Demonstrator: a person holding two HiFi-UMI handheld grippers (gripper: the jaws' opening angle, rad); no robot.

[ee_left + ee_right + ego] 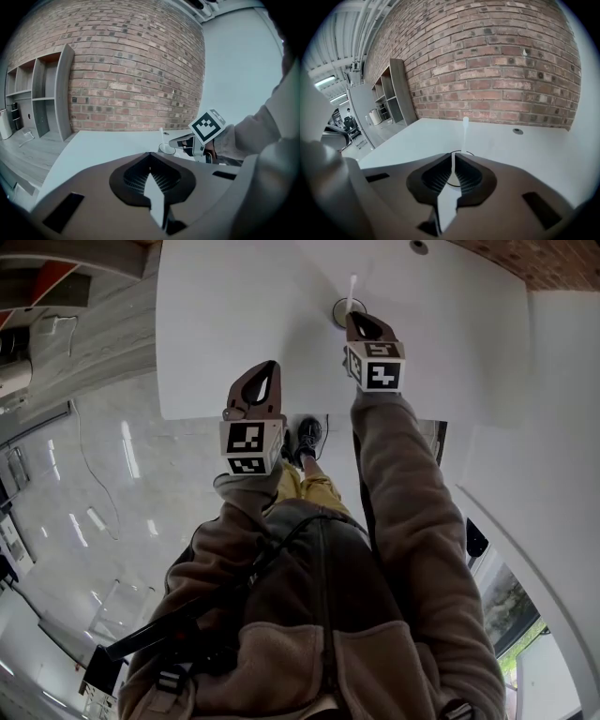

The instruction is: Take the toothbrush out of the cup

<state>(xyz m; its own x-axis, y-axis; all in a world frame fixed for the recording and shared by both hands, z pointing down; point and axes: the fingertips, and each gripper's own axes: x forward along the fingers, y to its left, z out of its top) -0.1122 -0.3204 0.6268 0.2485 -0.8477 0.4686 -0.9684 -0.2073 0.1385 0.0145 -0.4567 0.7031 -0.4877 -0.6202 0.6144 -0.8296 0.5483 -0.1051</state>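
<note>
1. white table: carries one cup, which stands well in from the near edge.
2. toothbrush: white, upright in the cup, with its upper end rising above the rim. in the head view it shows as a pale stick over the cup.
3. right hand-held gripper: its jaws are closed on the thin stem of the toothbrush, just above the cup rim. in the head view this hand-held gripper reaches across the table and its tips touch the cup area.
4. left hand-held gripper: jaws pressed together, with nothing between them. in the head view it hangs over the near part of the table, well apart from the cup.
5. left gripper view: shows the cup, the toothbrush and the right hand-held gripper together at the right of the table.
6. background: brick wall behind the table; grey shelf unit to the left.
</note>
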